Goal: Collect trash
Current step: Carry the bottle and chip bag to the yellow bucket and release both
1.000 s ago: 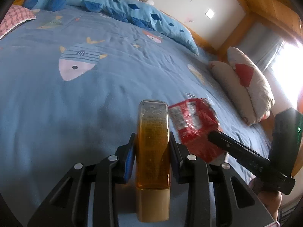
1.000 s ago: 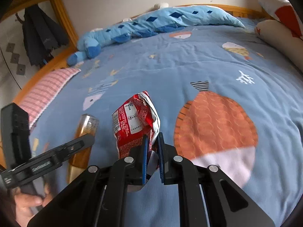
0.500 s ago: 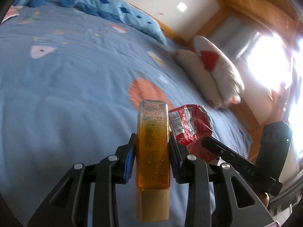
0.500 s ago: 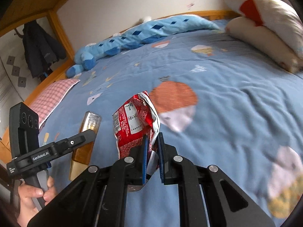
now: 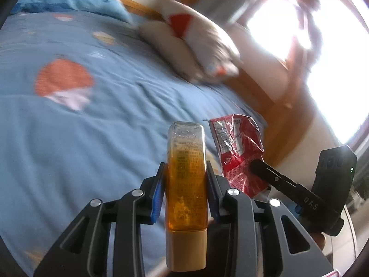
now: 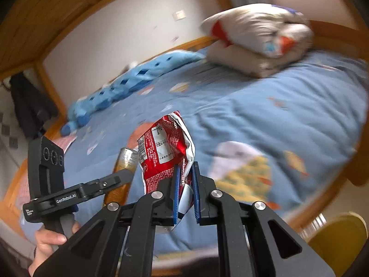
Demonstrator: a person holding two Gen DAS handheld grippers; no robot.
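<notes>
My left gripper (image 5: 185, 173) is shut on an amber plastic bottle (image 5: 186, 184) with a tan cap, held above the blue bed. The bottle also shows in the right wrist view (image 6: 125, 161), partly behind the wrapper. My right gripper (image 6: 185, 177) is shut on a crumpled red snack wrapper (image 6: 165, 154), held just right of the bottle. The wrapper shows in the left wrist view (image 5: 237, 154) with a right gripper finger (image 5: 272, 177) on it. Both views are motion-blurred.
A blue quilt (image 5: 92, 120) with fish prints covers the bed. Two stacked pillows (image 6: 258, 39) lie at its far side. The wooden bed frame (image 5: 256, 87) edges it. A yellow object (image 6: 339, 235) sits on the floor at lower right. A bright window (image 5: 311, 34) is beyond.
Both grippers, still holding their items, have swung to the right across the bed toward its edge. The pillows and window have come into view. The grips have not changed.
</notes>
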